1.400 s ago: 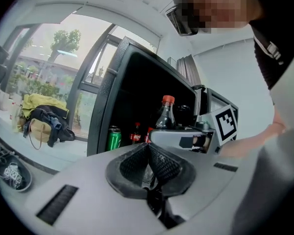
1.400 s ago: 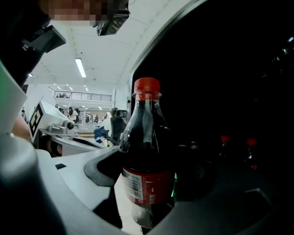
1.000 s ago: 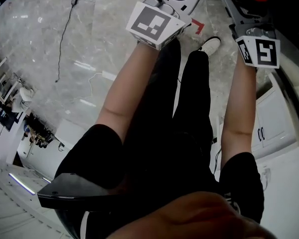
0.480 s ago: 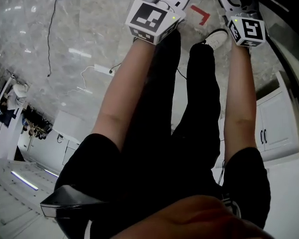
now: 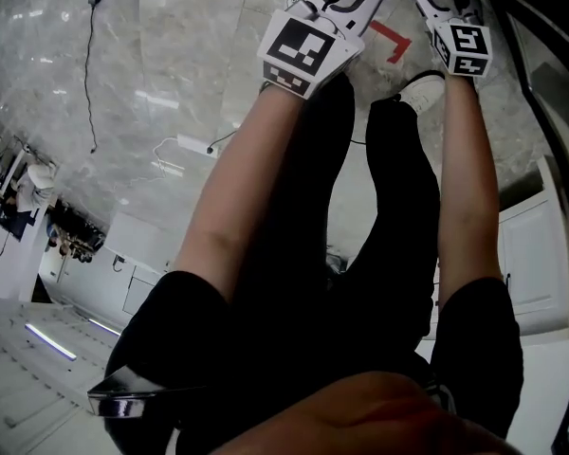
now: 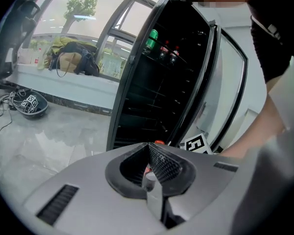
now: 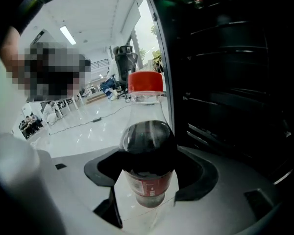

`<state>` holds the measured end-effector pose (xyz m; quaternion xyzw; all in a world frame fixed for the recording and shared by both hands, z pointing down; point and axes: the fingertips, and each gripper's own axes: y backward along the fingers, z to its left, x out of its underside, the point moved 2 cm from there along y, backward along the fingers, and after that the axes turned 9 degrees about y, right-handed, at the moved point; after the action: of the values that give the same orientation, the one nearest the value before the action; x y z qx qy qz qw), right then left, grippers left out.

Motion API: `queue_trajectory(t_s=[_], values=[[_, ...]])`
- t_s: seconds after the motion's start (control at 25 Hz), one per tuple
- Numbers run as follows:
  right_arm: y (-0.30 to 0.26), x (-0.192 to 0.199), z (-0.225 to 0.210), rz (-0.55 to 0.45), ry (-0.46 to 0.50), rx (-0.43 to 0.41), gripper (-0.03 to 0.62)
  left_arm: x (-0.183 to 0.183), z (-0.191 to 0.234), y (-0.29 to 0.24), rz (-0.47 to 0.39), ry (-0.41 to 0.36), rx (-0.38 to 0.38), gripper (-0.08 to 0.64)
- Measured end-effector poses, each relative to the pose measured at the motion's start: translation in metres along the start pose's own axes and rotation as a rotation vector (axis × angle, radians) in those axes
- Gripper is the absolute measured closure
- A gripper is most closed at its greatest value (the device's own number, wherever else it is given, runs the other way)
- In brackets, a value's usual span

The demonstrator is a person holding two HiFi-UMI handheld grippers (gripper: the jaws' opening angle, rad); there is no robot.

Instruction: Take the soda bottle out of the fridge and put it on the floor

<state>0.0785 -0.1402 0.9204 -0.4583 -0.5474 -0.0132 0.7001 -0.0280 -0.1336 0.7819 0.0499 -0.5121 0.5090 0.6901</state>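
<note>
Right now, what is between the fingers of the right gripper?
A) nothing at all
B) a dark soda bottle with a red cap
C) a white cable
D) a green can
B: in the right gripper view, the soda bottle with its red cap stands upright between the fingers of the right gripper.

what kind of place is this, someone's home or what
Likely an open office or showroom, not a home: a wide polished stone floor, a tall drinks fridge stocked with bottles, and an office chair under strip lights.
</note>
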Motion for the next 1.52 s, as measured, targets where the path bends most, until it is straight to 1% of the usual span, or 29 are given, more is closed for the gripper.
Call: queue_trajectory(t_s=[0.24, 0.4, 0.56, 0.64, 0.72, 0.8, 0.92, 1.0, 1.12, 1.24, 1.36, 1.44, 1.52], values=[[-0.04, 0.042, -0.008, 0.06, 0.034, -0.011, 0.275, 0.022, 0.018, -0.009, 0.019, 0.002, -0.001, 0.555], [-0.064, 0.056, -0.007, 0.114, 0.078, -0.003, 0.275, 0.027, 0.029, -0.008, 0.017, 0.0, -0.004, 0.555], [-0.073, 0.072, 0.004, 0.15, 0.108, -0.007, 0.275, 0.028, 0.036, -0.001, 0.014, 0.004, -0.012, 0.555], [-0.071, 0.075, 0.008, 0.155, 0.119, 0.003, 0.275, 0.027, 0.038, 0.005, 0.009, 0.01, -0.015, 0.555], [-0.068, 0.076, 0.011, 0.161, 0.101, -0.002, 0.275, 0.025, 0.038, 0.01, 0.005, 0.016, -0.019, 0.555], [-0.066, 0.075, 0.013, 0.161, 0.073, -0.02, 0.275, 0.022, 0.037, 0.013, 0.003, 0.016, -0.022, 0.555], [-0.062, 0.071, 0.02, 0.175, 0.08, -0.056, 0.273, 0.016, 0.031, 0.018, 0.003, 0.015, -0.021, 0.555], [-0.054, 0.062, 0.023, 0.184, 0.089, -0.069, 0.273, 0.005, 0.025, 0.022, -0.001, 0.011, -0.018, 0.555], [-0.032, 0.049, 0.021, 0.203, 0.096, -0.059, 0.272, -0.018, 0.01, 0.031, -0.006, -0.012, -0.009, 0.555], [-0.001, 0.018, 0.02, 0.173, 0.088, -0.046, 0.273, -0.045, -0.006, 0.043, -0.02, -0.031, -0.01, 0.555], [0.046, -0.041, 0.021, 0.066, 0.027, -0.016, 0.273, -0.071, -0.025, 0.062, -0.038, -0.03, -0.015, 0.555], [0.085, -0.091, 0.019, -0.039, -0.009, 0.008, 0.273, -0.092, -0.042, 0.077, -0.051, -0.037, -0.012, 0.555], [0.13, -0.145, 0.026, -0.14, -0.029, 0.003, 0.273, -0.114, -0.064, 0.095, -0.062, -0.055, -0.001, 0.555]])
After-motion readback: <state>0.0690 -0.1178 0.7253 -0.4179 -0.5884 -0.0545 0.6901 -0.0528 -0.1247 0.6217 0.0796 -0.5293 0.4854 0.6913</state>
